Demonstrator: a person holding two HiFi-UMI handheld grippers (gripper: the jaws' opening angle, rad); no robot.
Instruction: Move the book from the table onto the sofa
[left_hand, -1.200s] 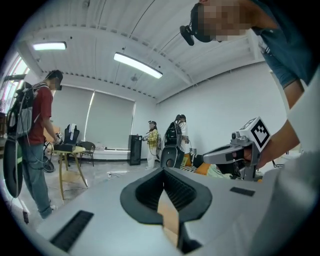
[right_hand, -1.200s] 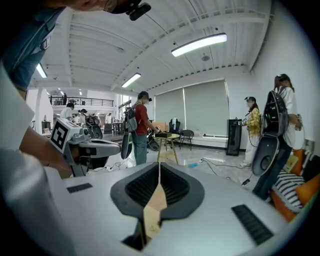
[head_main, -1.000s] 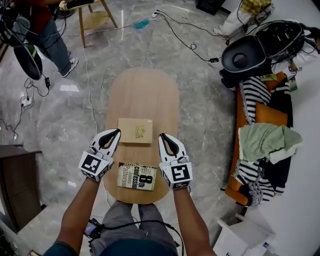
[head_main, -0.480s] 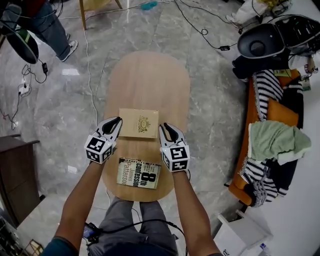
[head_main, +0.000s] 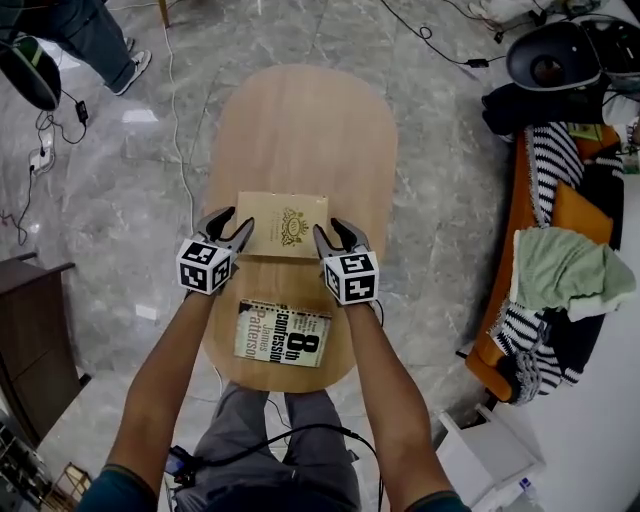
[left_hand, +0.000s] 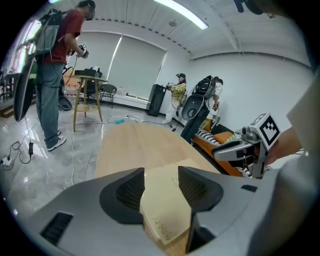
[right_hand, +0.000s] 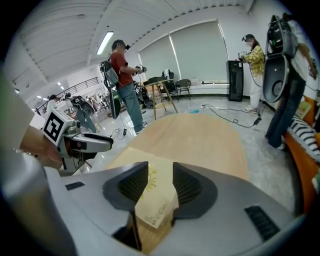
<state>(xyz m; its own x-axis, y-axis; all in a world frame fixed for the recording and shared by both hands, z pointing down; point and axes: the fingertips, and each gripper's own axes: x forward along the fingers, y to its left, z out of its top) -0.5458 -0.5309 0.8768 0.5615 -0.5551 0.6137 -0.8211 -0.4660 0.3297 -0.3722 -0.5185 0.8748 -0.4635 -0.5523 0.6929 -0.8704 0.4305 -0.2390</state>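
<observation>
Left tool and right tool have both just been spreading their jaws, and each now stands released, a near corner of the tan book sitting in the gap, not yet pinched. That book lies flat on the wooden counter, just beyond a paperback, with the cluttered orange sofa well apart on the right.

Cream book with gold ornament, pale wood table, grey marbled floor, orange sofa.
</observation>
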